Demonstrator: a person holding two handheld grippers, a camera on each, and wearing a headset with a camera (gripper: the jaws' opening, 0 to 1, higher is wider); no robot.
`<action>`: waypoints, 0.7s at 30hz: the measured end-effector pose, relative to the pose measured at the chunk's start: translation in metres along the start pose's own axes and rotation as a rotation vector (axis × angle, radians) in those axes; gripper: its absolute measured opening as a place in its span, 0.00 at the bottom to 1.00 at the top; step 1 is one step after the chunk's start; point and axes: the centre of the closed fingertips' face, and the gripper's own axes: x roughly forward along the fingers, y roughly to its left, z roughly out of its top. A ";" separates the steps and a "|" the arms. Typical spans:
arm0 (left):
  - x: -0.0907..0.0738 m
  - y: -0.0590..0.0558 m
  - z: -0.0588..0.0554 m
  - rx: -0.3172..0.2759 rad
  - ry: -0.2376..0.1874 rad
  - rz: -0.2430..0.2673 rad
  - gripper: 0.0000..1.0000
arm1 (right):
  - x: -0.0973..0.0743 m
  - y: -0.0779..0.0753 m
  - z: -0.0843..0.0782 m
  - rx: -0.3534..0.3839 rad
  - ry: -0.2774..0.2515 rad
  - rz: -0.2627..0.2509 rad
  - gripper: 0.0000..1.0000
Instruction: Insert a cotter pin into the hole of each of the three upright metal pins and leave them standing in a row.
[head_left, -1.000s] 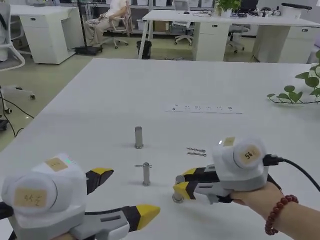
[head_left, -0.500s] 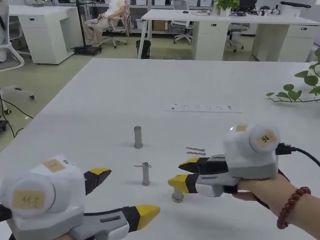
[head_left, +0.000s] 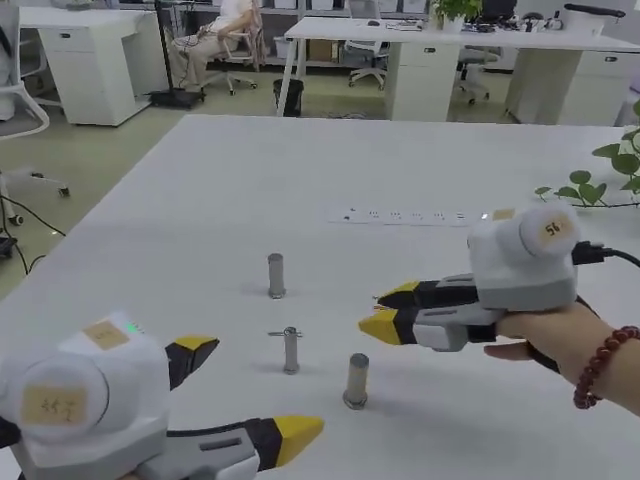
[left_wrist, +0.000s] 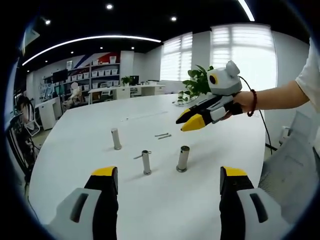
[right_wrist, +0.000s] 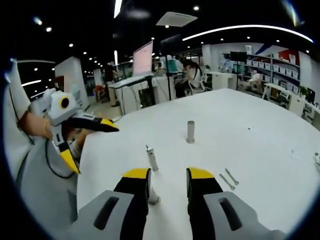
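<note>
metal pins (head_left: 356, 380) grey | right claw (head_left: 388, 310) black, yellow-tipped | table (head_left: 400, 160) white

The upright pins (head_left: 356, 380) are dull grey metal with a soft shine; the counter (head_left: 200, 200) is smooth matt white; the right gripper (head_left: 383, 311) has a shell that seems matt plastic; the bracelet (head_left: 590, 385) beads look glossy.

White-and-grey left gripper (head_left: 250, 390), matching right gripper (head_left: 386, 310), black jaws tipped yellow, tan numbered labels (head_left: 553, 228), black cable (head_left: 603, 254), red bead bracelet (head_left: 600, 366)
</note>
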 end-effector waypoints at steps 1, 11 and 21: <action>0.000 0.000 0.000 -0.002 0.000 0.001 0.85 | 0.001 -0.003 -0.001 0.005 0.006 -0.006 0.30; -0.001 0.004 0.000 -0.003 -0.008 0.015 0.90 | 0.009 -0.043 -0.021 -0.019 0.128 -0.075 0.24; 0.000 0.006 -0.001 -0.013 -0.008 0.025 0.92 | 0.020 -0.077 -0.042 -0.059 0.259 -0.147 0.18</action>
